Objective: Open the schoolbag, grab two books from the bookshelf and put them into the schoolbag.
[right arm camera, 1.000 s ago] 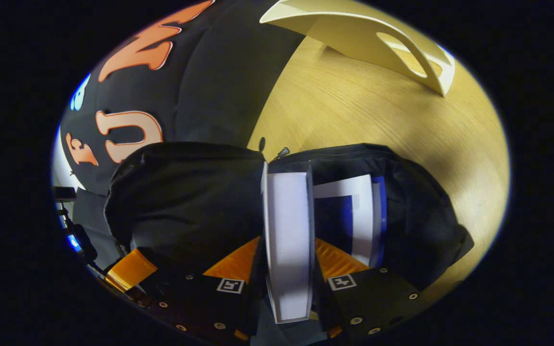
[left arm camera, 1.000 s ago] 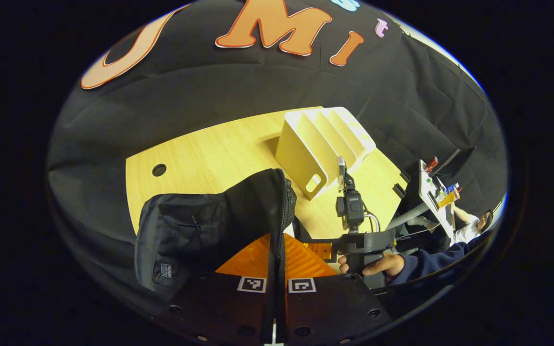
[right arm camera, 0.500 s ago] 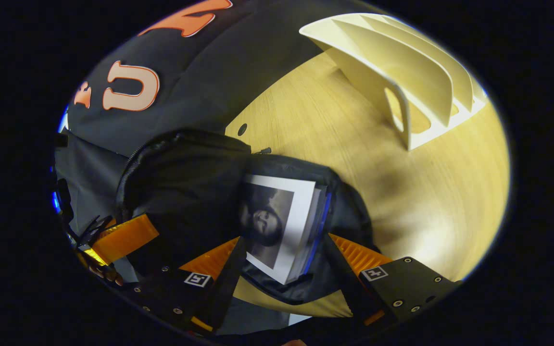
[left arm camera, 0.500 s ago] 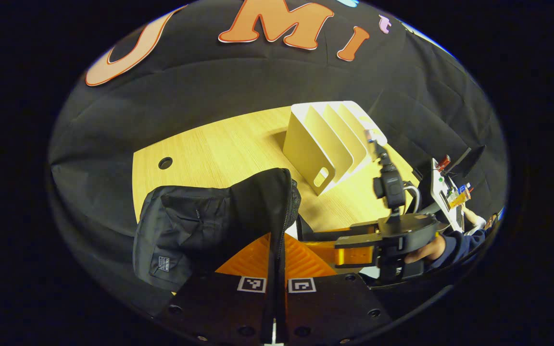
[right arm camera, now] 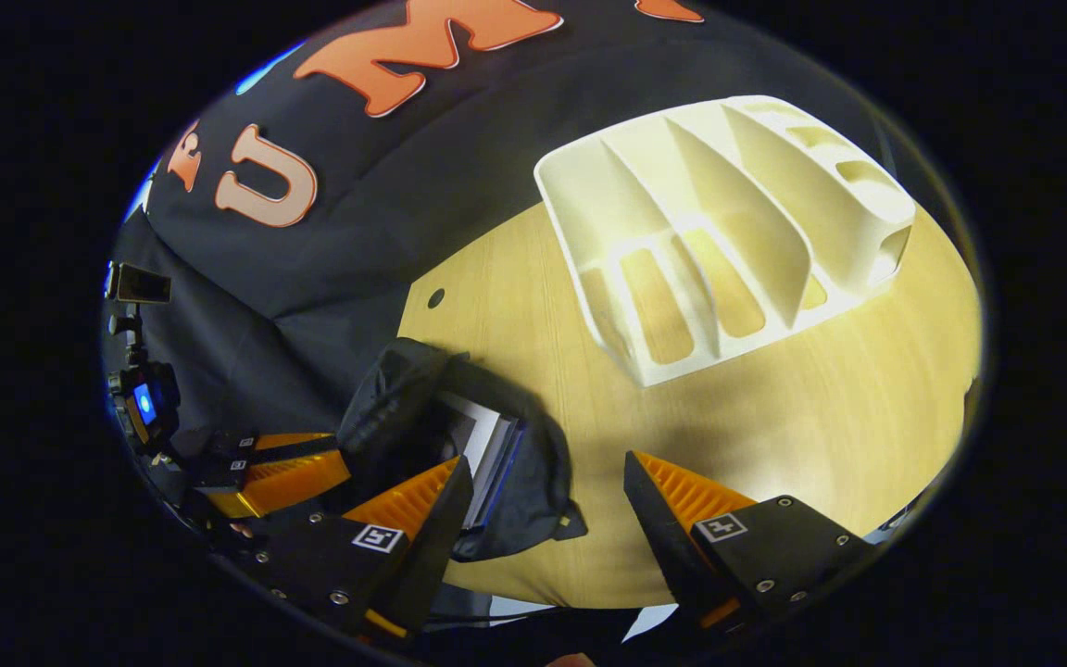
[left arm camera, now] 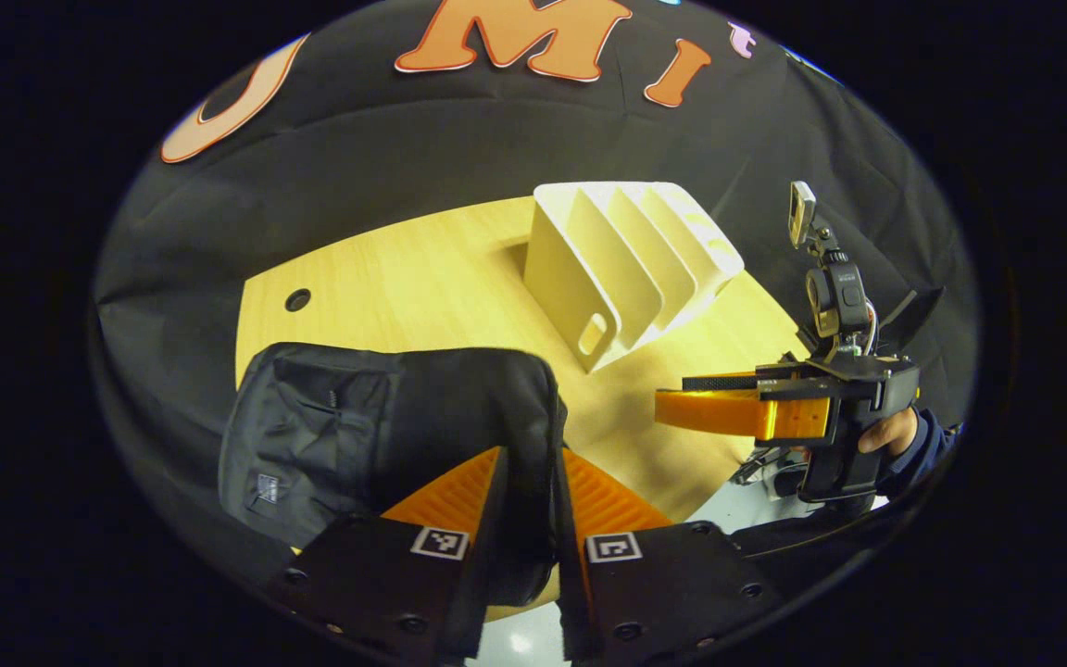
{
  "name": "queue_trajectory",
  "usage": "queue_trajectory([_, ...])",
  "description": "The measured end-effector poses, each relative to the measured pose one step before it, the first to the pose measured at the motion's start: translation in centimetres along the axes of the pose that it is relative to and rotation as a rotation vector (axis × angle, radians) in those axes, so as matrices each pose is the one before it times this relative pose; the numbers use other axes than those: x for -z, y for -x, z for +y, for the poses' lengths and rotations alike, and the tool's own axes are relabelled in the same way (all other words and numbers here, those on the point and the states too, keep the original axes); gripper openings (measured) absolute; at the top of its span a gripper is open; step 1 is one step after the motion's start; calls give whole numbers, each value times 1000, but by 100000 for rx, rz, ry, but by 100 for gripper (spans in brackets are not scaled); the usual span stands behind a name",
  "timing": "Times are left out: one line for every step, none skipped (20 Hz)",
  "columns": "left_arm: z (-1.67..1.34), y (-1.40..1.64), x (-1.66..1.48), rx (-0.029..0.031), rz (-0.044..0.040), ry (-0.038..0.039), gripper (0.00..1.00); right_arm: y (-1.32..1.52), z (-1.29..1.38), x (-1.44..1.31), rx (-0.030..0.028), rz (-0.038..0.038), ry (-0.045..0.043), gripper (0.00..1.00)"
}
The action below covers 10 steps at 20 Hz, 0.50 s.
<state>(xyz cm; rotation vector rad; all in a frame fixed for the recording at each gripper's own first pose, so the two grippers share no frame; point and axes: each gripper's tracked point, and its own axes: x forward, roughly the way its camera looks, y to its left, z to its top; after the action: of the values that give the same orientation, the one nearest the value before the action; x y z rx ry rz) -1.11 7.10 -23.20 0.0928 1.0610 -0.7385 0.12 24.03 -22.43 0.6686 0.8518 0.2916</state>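
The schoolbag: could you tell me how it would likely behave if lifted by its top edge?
The schoolbag would probably sag: its black fabric folds and slumps on the table. The books inside its open mouth likely add weight low down. Its cloth looks matte, so it probably won't slip from the left gripper holding its edge.

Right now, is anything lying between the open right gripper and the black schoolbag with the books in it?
Nothing visible: bare wooden table separates the right gripper from the black schoolbag; the white bookshelf stands farther back.
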Motion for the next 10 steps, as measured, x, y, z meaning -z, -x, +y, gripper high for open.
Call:
queue_trajectory([-716, -194, -213, 1, -434, -121, 34, 724, -433, -798, 171, -1055, -513, 98])
queue_trajectory([-681, -131, -343, 148, -589, 108, 39, 524, -460, -697, -546, -1438, 581, 98])
queue_trajectory([-692, -159, -276, -72, -460, 407, 39, 558, -410, -600, 585, -1105, 1480, 98])
queue_trajectory([-795, -153, -272, 76, -708, 313, 53, 584, -245, -561, -196, -941, 1964, 98])
queue_trajectory([-741, -201, -448, -341, -733, 581, 55, 613, -286, -540, 106, -1034, 2194, 98])
queue_trajectory([-698, -158, -250, -159, -937, 219, 59, 578, -323, -612, -25, -1352, 2088, 98])
queue_trajectory([-582, -127, -243, -1006, -476, 176, 63, 708, 17, -646, -1727, -907, 885, 98])
queue_trajectory([-578, -72, -98, -879, 74, 325, 71, 670, 221, -718, -2305, -574, 211, 99])
queue_trajectory([-643, 58, -399, -1304, -1293, 645, 79, 830, -190, -613, -353, -1029, 983, 98])
queue_trajectory([-347, -539, 35, -1118, -873, 838, 91, 682, -393, -752, 428, -2104, 2385, 98])
